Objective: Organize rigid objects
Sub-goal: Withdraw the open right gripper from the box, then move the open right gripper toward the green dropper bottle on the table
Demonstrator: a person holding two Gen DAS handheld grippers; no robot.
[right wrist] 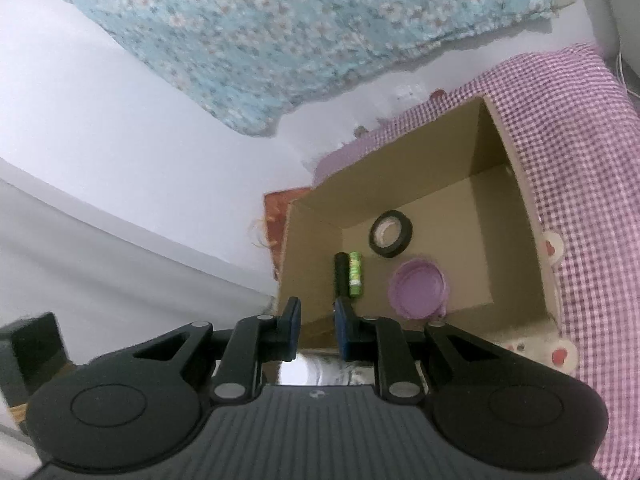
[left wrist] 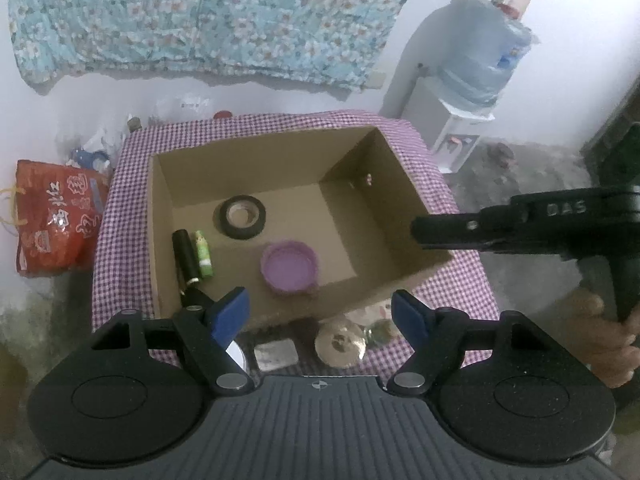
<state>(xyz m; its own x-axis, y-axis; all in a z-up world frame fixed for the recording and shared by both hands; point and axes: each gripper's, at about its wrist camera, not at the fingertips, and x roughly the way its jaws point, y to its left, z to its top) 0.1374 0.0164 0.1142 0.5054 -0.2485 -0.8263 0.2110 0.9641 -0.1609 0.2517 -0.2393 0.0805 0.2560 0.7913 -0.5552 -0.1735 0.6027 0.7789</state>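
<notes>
Cardboard box [left wrist: 276, 148] sits open on my tabletop, which is covered by a purple-and-white checked cloth [left wrist: 452, 280]. Inside, on the box floor, I see a black roll of tape [left wrist: 242, 216] lying flat toward the far side, a purple lid [left wrist: 289, 267] lying with its hollow side up nearer to me, and at the left wall a black tube [left wrist: 185, 254] with a green tube [left wrist: 203, 253] just beside it, both lying lengthwise. The green one carries printing too small for me to read.

On the cloth in front of the box lie a pale rectangular block [left wrist: 276, 354], a gold-coloured disc [left wrist: 340, 345] and a small shiny object I cannot identify.

My left gripper [left wrist: 320, 314] hangs above the near edge of the box, jaws wide apart with nothing between them. My right gripper [right wrist: 317, 328] has its jaws drawn close with a narrow gap; nothing is held there. In the left view its black body reads "DAS", with a hand [left wrist: 608, 344] on the handle.

Left of the tabletop stands a red bag [left wrist: 56, 216] with white Chinese characters. A blue water bottle [left wrist: 480, 52] stands far right.
</notes>
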